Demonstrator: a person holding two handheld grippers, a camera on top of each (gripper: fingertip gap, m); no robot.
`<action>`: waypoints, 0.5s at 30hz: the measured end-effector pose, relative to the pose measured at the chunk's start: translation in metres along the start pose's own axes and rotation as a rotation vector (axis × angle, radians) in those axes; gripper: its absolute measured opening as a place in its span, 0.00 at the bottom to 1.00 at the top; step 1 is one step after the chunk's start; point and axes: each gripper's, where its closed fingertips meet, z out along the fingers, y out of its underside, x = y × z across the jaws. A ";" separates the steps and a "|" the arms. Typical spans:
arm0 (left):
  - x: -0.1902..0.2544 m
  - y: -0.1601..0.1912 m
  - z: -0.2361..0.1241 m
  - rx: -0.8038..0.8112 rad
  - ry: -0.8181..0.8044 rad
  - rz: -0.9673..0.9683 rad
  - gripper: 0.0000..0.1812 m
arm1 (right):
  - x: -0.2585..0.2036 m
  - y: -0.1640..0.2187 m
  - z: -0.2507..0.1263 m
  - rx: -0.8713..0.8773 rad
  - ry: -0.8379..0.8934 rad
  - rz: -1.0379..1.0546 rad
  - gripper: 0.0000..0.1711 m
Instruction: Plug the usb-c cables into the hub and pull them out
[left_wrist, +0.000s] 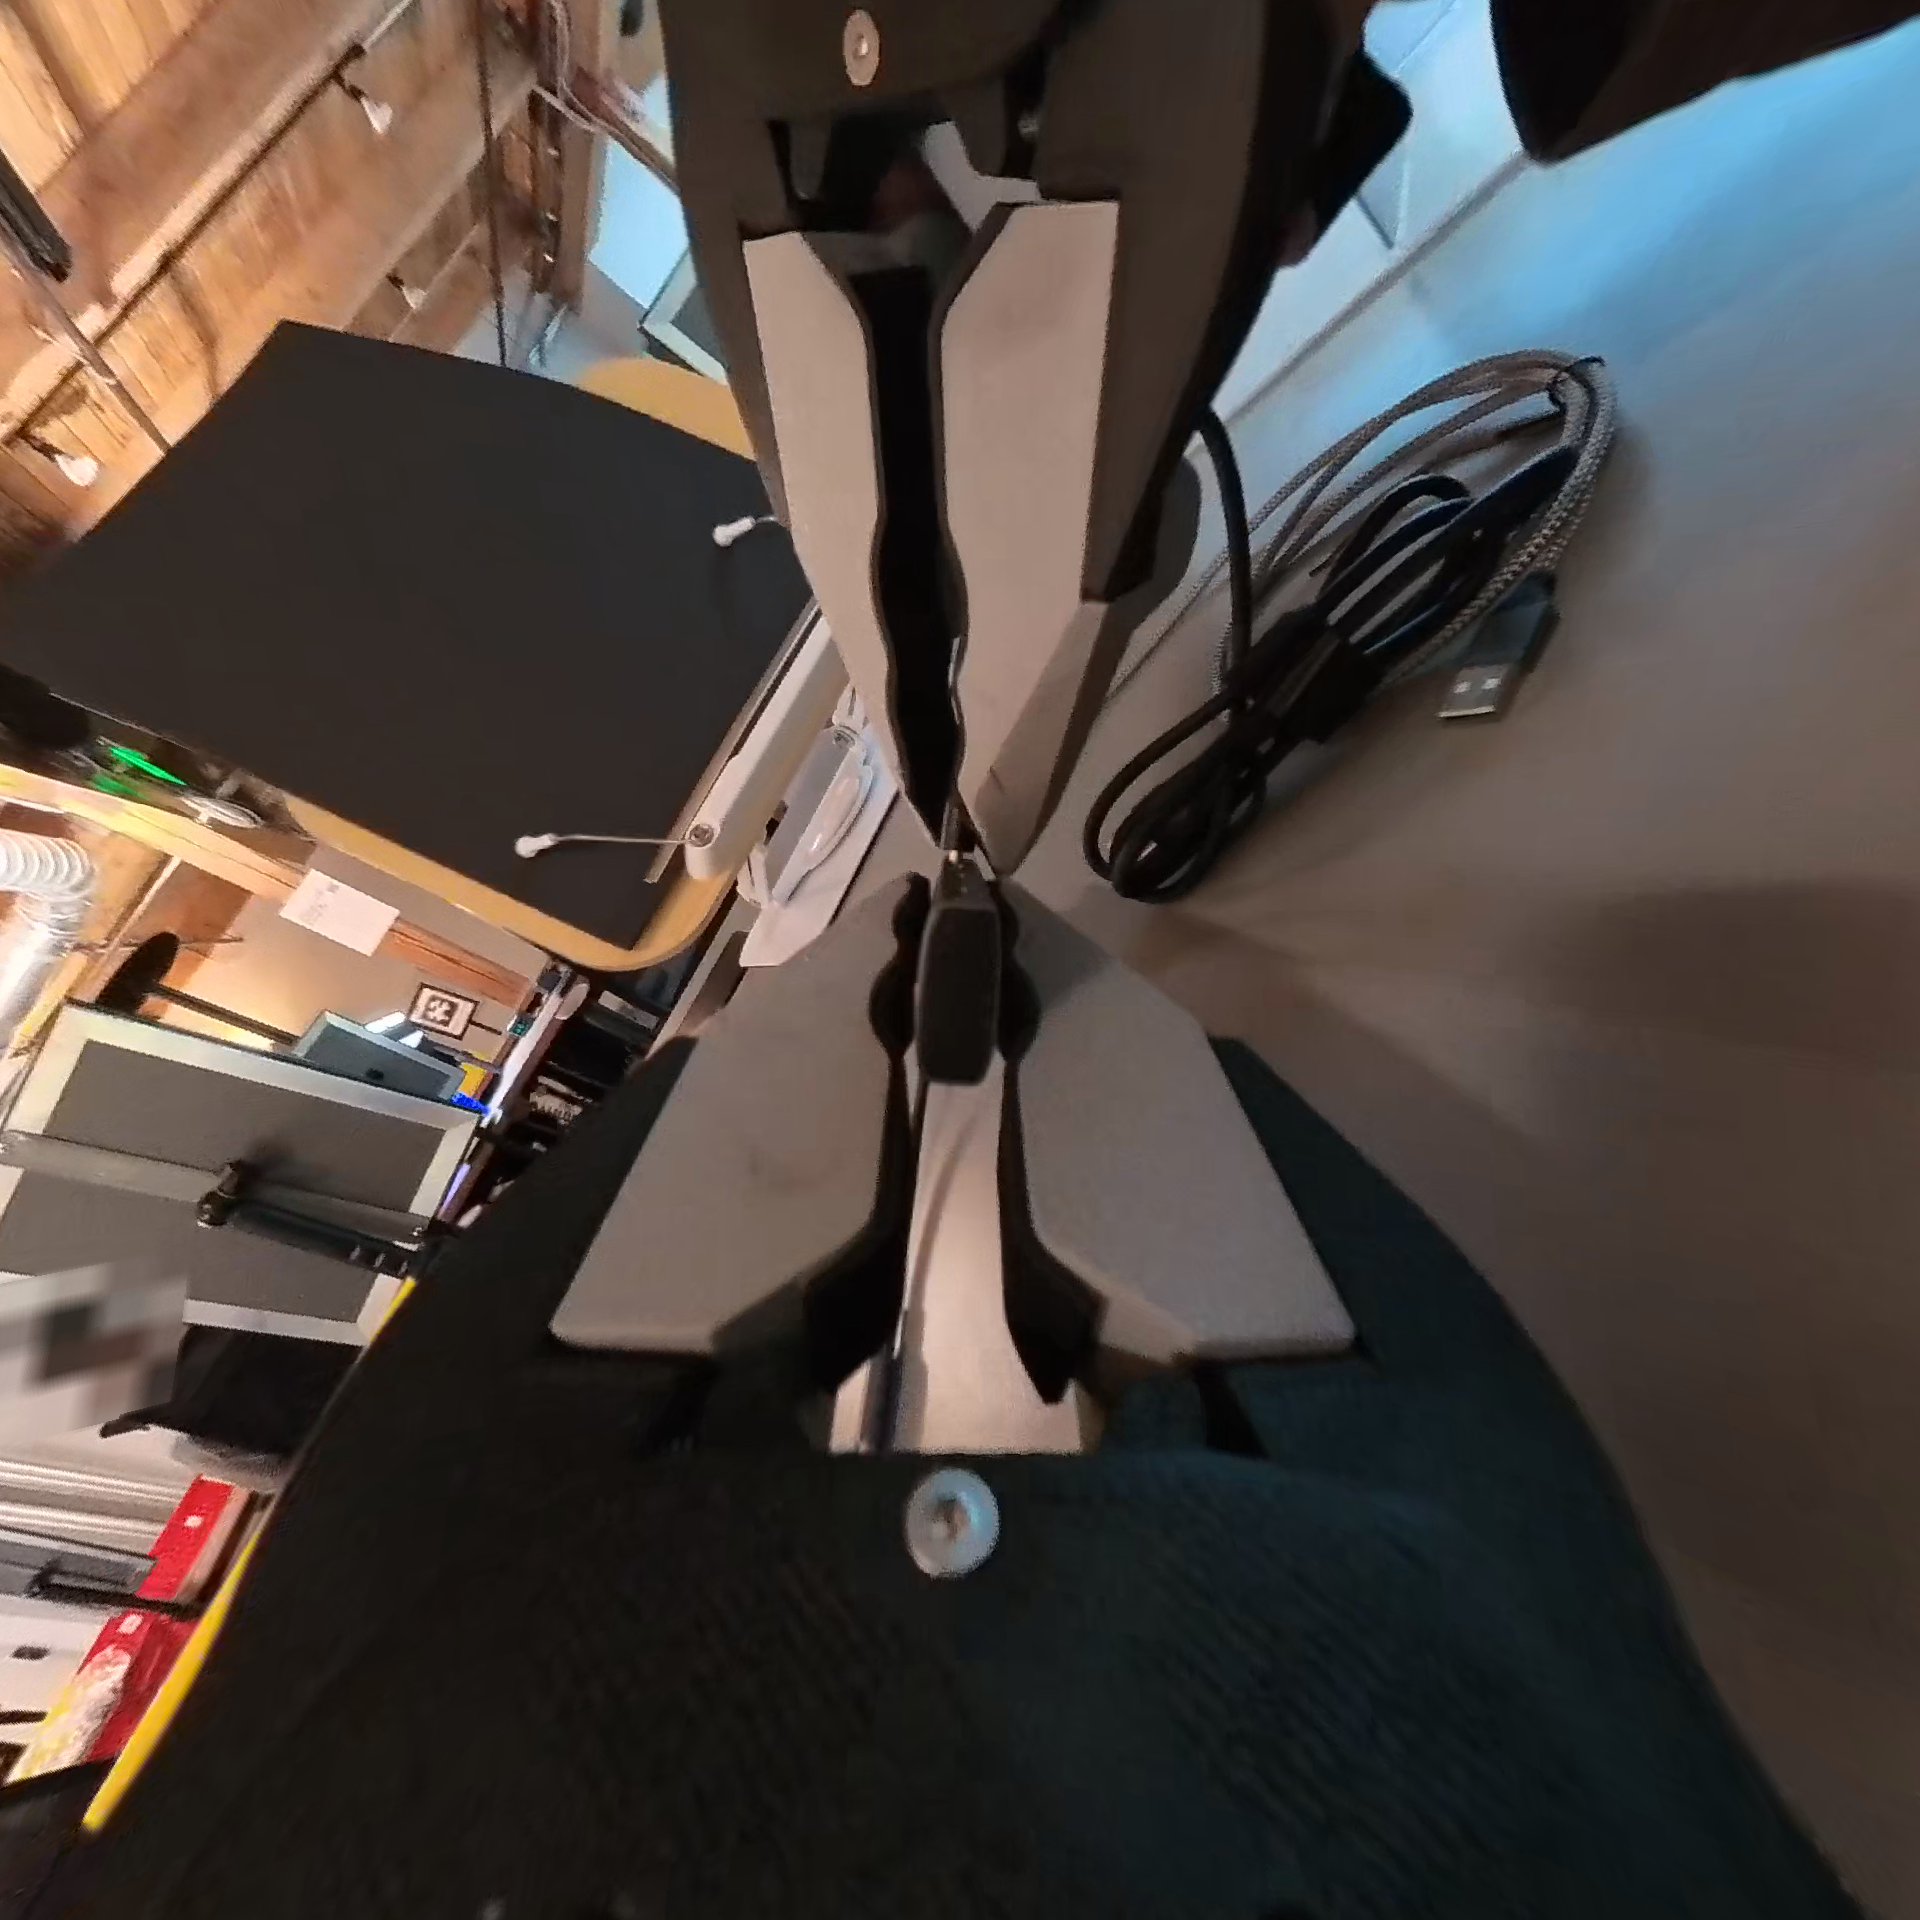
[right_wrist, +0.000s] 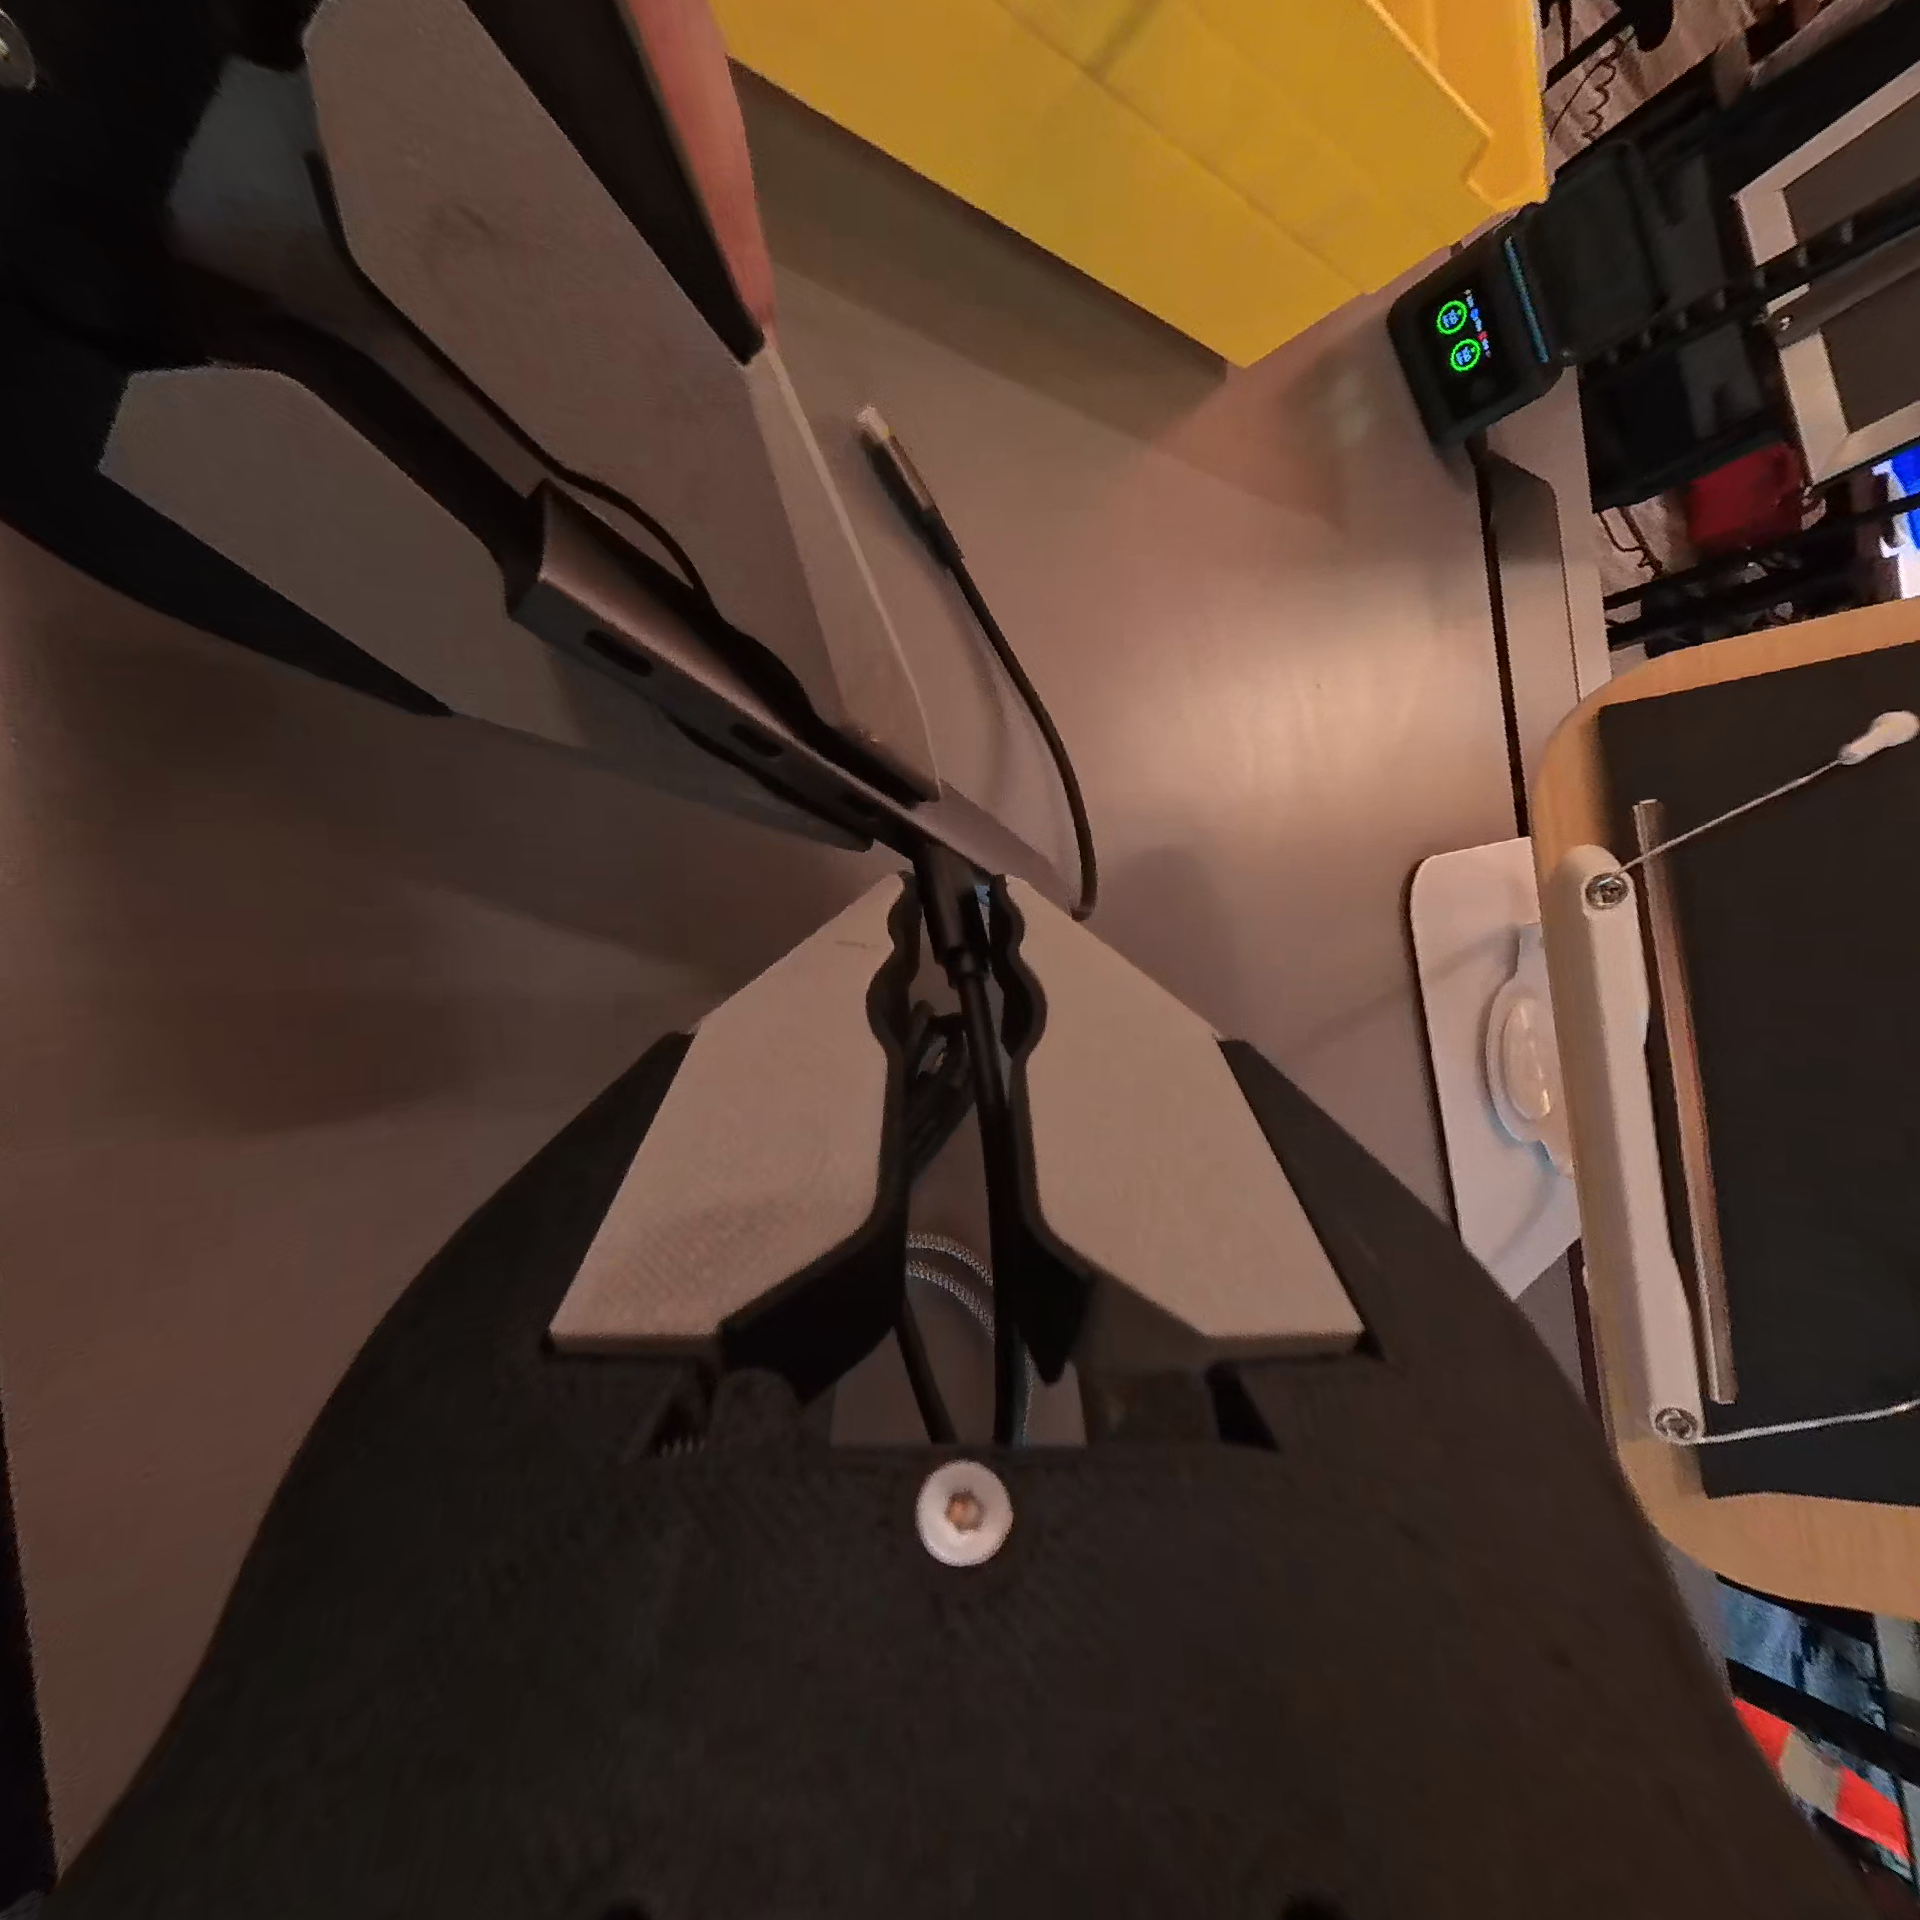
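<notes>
We saw left gripper (left_wrist: 961, 914) pinching hub (right_wrist: 665, 665) (frame centre); right gripper (right_wrist: 951, 914) pinching black cable plug (right_wrist: 948, 914) at hub's end.

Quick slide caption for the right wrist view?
Right claw pinches black USB-C plug at grey hub held by left claw.

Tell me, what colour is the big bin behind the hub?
Yellow; it shows best in the right wrist view, beyond the grey hub.
</notes>
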 end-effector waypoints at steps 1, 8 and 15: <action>0.001 0.001 0.001 -0.014 0.008 -0.001 0.05 | 0.000 0.001 0.000 -0.006 0.003 0.000 0.06; -0.011 0.018 0.003 -0.125 -0.061 0.002 0.04 | 0.038 0.032 -0.025 -0.043 0.052 0.279 0.20; -0.037 0.051 0.001 -0.297 -0.182 -0.043 0.04 | 0.080 0.125 -0.041 -0.156 0.101 0.764 0.17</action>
